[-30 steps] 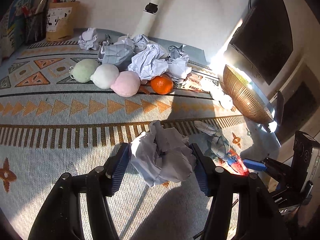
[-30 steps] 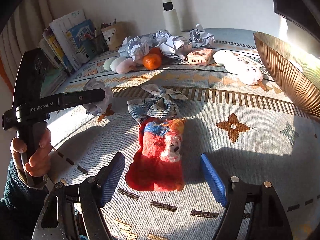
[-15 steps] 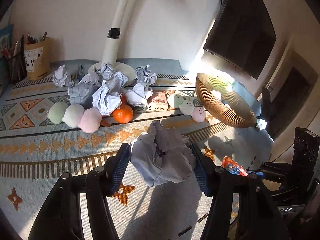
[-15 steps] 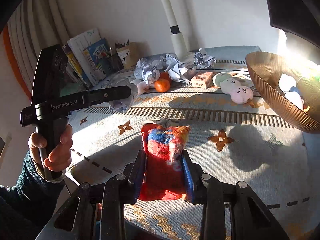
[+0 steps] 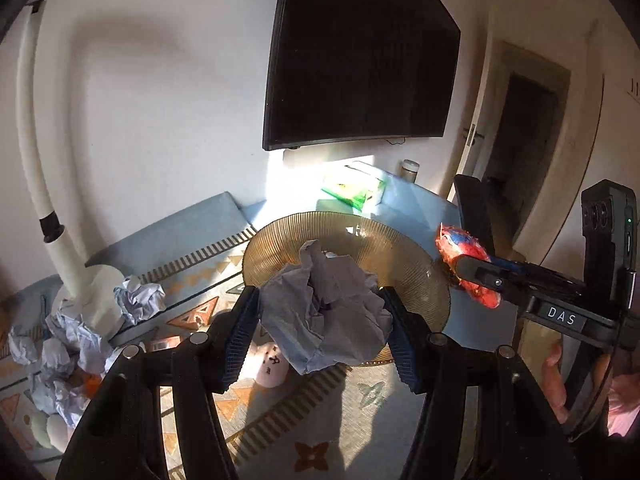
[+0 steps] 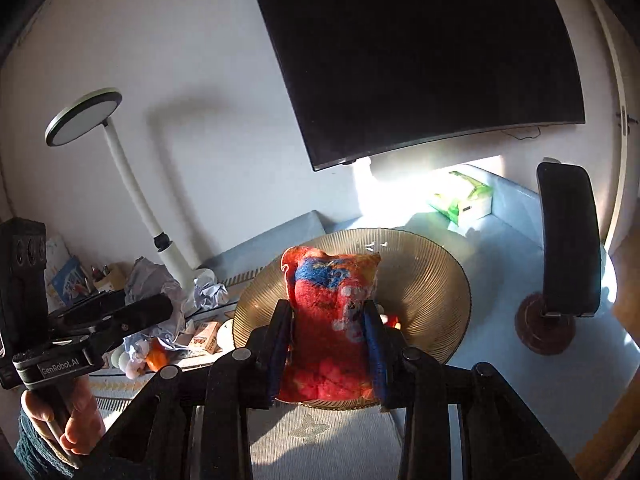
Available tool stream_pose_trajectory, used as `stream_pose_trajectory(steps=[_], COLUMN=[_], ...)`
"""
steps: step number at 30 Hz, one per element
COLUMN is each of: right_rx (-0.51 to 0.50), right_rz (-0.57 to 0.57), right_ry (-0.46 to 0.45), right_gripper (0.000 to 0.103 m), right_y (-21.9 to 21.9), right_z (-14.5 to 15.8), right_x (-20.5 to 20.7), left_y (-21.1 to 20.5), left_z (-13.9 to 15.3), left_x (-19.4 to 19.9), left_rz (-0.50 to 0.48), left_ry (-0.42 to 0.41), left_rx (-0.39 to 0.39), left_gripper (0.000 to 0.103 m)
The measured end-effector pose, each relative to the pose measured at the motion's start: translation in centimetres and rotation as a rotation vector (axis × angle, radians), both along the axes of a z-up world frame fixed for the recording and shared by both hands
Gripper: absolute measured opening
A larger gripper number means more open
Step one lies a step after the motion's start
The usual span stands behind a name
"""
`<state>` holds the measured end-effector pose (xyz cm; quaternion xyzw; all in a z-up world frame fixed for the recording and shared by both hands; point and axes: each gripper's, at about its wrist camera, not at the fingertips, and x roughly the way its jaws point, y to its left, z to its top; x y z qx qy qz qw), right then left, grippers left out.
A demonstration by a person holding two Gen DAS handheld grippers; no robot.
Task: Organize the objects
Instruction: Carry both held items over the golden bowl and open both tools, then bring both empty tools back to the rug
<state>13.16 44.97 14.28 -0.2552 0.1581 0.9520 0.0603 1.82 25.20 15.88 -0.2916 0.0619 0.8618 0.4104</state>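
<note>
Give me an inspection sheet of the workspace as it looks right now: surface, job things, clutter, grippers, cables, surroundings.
Surface: patterned cloth on the table.
Job's things: ribbed bowl; crumpled paper; red and blue pouch.
Clutter: paper wads, small box, soft round toys.
Grippers: left gripper shut on crumpled paper; right gripper shut on the pouch, both in front of the bowl.
Cables: nothing seen.
Surroundings: dark screen, white lamp, tissue box.

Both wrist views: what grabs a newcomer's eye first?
The left hand-held gripper clamps a crumpled paper ball in front of the amber ribbed bowl. The right hand-held gripper pinches a red and blue plush pouch before the same bowl. A big dark screen fills the wall above.
</note>
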Motion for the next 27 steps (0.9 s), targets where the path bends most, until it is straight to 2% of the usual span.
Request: stream_pose_trajectory(steps=[6,10,12,13,14,15,21,27], right_rx=[-0.028,-0.004,-0.004,-0.018,-0.033,-0.041,-0.028,0.009], right_rz=[-0.035,-0.054,-0.072,-0.076,-0.072,-0.073,-0.072,0.026], right_ry=[-0.049,-0.074,-0.094,-0.095,-0.091,-0.088,-0.065,-0.028], right_gripper=[0.034,0.034,0.038,0.039,0.039,0.039,0.039,0.039], right_y=[2.0,2.1,2.5,2.8,3.1,3.2,2.6,-2.1], right_z=[-1.6,-2.4,-2.9,-3.0,-3.1,-3.1,-2.0,0.0], right_x=[-3.2,-4.0,-4.2,-4.1,-4.0,-3.9,-2.4,-1.4], left_y=[4.4,6.0,6.5,6.6,6.6,6.4,2.9,-3.8], left_z=[-2.2,-3.4,-3.8,-4.1,-4.2,-4.2,-3.5,-0.7], left_x=[-3.3,-3.9,-4.3,-4.5,-4.5,-4.6,-3.7,-0.9], left_rz=[-0.033,-0.047,-0.071,-0.076,-0.077,-0.071,-0.007,0.094], left_ry=[-0.086,-0.101,-0.143,-0.17,-0.191,-0.198,-0.18,-0.091], left_rx=[-0.004,-0.034,-0.031,-0.031,-0.027,-0.021,-0.009,0.045], left_gripper=[0.058,0.058,0.066,0.077,0.081,0.084,0.085,0.085])
